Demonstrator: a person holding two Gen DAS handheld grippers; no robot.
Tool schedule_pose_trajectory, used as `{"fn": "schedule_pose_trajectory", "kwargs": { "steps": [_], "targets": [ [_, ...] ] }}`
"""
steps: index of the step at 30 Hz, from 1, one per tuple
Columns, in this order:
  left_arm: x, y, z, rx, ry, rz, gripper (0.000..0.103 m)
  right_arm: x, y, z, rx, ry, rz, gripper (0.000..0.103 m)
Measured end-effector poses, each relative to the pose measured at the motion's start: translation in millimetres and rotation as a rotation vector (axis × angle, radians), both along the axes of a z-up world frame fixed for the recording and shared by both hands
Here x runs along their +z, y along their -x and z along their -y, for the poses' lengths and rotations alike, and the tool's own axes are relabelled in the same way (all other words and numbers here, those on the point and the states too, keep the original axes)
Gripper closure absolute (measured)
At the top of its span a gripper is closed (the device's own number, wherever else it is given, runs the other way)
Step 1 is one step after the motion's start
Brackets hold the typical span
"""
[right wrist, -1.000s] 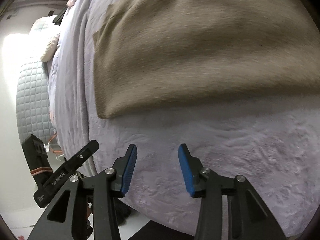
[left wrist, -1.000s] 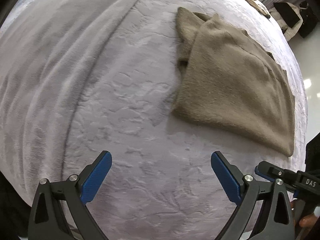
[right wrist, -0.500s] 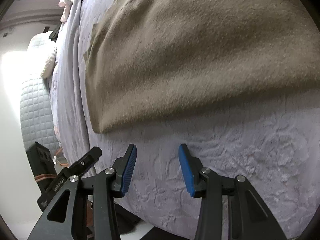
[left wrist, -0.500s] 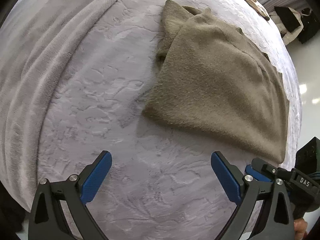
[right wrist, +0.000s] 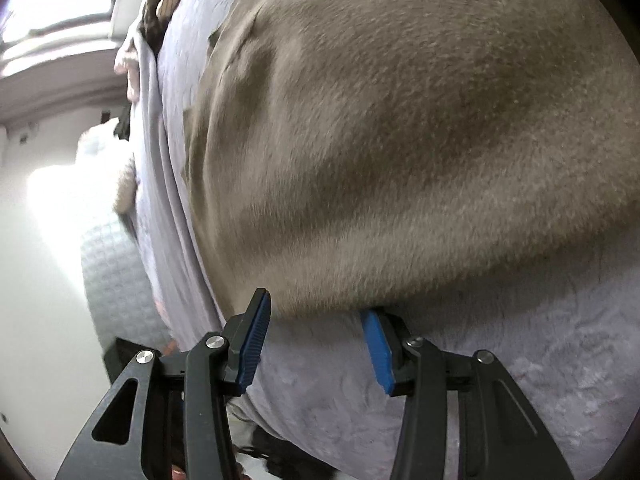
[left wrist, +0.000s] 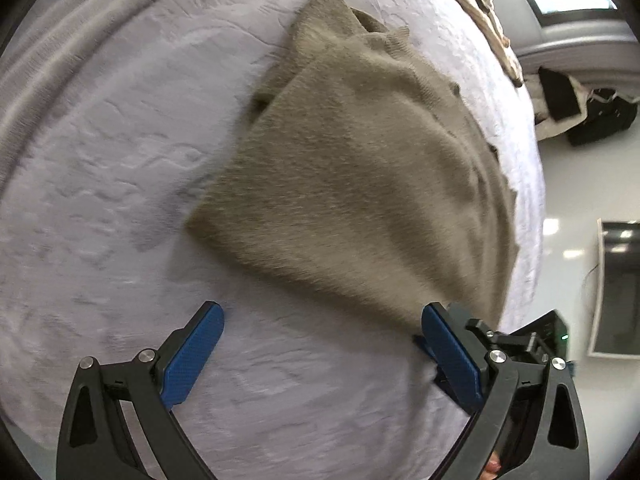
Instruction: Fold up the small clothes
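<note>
You are bringing two grippers down at the garment's near hem, probably to pinch it for the next fold. Right gripper (right wrist: 316,344): jaws partly apart, straddling the hem edge, nothing pinched yet. Left gripper (left wrist: 320,354): jaws wide, over bare bedspread (left wrist: 120,160) just short of the near corner. One taupe fleece garment (left wrist: 360,184) is lying already doubled on the bed (more clothes heaped at the far edge).

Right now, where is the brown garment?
In both wrist views the brown garment lies on the lilac bedspread, its near edge at the open right gripper.
</note>
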State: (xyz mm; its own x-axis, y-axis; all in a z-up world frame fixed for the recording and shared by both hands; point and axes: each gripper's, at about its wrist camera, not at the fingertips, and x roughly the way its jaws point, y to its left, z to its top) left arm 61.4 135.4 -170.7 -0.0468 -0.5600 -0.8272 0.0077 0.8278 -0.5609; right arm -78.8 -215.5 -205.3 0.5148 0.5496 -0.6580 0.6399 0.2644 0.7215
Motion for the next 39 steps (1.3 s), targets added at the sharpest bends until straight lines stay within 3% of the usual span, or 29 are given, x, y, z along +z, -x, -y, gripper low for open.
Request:
{"fn": "schedule_pose_trajectory", "kwargs": {
  "steps": [4, 5, 7, 15, 17, 20, 23, 24, 25, 26, 27, 28, 30, 34, 38, 39],
  "targets": [
    [-8, -2, 11, 0.01, 0.047, -0.028, 0.003, -6, 5, 4, -0.049, -0.05, 0.015, 0.057],
    [-10, -2, 14, 0.014, 0.056, -0.033, 0.003, -8, 7, 5, -0.061, -0.058, 0.019, 0.062],
    [-12, -3, 16, 0.028, 0.069, -0.039, 0.003, -8, 5, 5, -0.06, -0.054, 0.024, 0.087],
    [-19, -14, 34, 0.15, 0.147, -0.053, 0.003, 8, -2, 9, -0.029, -0.048, 0.102, 0.09],
    [-18, -19, 41, 0.167, 0.137, -0.026, 0.003, 13, -4, 10, -0.014, -0.037, 0.11, 0.09],
    [-12, -30, 44, 0.194, 0.056, 0.065, 0.004, 14, -9, 8, 0.008, -0.027, 0.103, 0.09],
    [-15, -41, 43, 0.205, -0.017, 0.105, 0.021, 10, -14, 6, 0.017, -0.028, 0.088, 0.09],
    [-17, -43, 43, 0.203, -0.035, 0.111, 0.034, 9, -16, 5, 0.027, -0.024, 0.086, 0.09],
    [-18, -44, 43, 0.191, -0.06, 0.125, 0.05, 9, -17, 6, 0.038, -0.019, 0.084, 0.09],
    [-18, -45, 44, 0.174, -0.064, 0.142, 0.058, 10, -18, 5, 0.057, -0.011, 0.082, 0.09],
    [-17, -46, 42, 0.151, -0.05, 0.164, 0.076, 11, -19, 4, 0.075, -0.004, 0.079, 0.09],
    [-14, -45, 43, 0.128, -0.042, 0.182, 0.082, 13, -23, 4, 0.096, 0.004, 0.075, 0.09],
    [-2, -43, 51, 0.066, -0.104, 0.255, 0.083, 22, -28, 5, 0.145, 0.034, 0.07, 0.09],
    [22, -24, 80, -0.149, -0.283, 0.489, 0.086, 54, -43, 13, 0.267, 0.155, 0.063, 0.087],
    [31, -6, 101, -0.321, -0.4, 0.657, 0.086, 92, -75, 25, 0.382, 0.273, 0.081, 0.085],
    [32, -3, 106, -0.357, -0.423, 0.689, 0.086, 99, -85, 26, 0.413, 0.292, 0.081, 0.07]
  ]
}}
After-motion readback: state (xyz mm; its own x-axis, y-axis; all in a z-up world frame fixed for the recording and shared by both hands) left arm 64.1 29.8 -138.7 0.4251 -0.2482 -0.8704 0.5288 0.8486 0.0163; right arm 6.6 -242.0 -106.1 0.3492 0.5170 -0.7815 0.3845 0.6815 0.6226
